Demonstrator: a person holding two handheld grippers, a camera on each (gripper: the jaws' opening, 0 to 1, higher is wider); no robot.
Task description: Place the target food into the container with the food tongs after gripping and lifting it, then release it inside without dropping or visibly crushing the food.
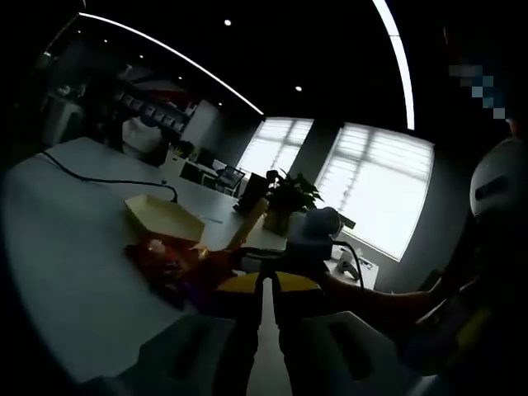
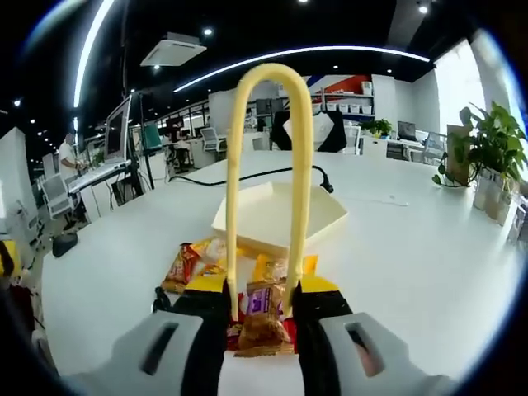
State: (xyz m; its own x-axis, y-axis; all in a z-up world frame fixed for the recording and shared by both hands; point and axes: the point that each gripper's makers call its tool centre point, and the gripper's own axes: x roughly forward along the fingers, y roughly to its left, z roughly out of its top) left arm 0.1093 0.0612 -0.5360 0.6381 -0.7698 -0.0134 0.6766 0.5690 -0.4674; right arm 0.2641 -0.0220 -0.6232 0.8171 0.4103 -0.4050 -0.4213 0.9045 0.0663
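My right gripper (image 2: 264, 318) is shut on yellow food tongs (image 2: 268, 78); a jaw presses each arm, and the bend rises away from the camera. A purple and brown snack packet (image 2: 264, 318) shows between the tong arms at the jaws; whether it is gripped I cannot tell. More snack packets (image 2: 194, 260) lie on the white table (image 2: 412, 264) just beyond. Behind them sits the shallow cream container (image 2: 280, 210), with nothing in it. In the dim left gripper view the packets (image 1: 165, 260), container (image 1: 161, 216) and tongs (image 1: 252, 216) appear ahead. My left gripper (image 1: 266, 289) is shut on nothing.
A black cable (image 2: 247, 175) runs across the table behind the container. Potted plants (image 2: 491, 157) stand at the table's right edge. A person's sleeve (image 1: 388, 301) reaches in on the right of the left gripper view. Desks and monitors (image 2: 115, 132) fill the office behind.
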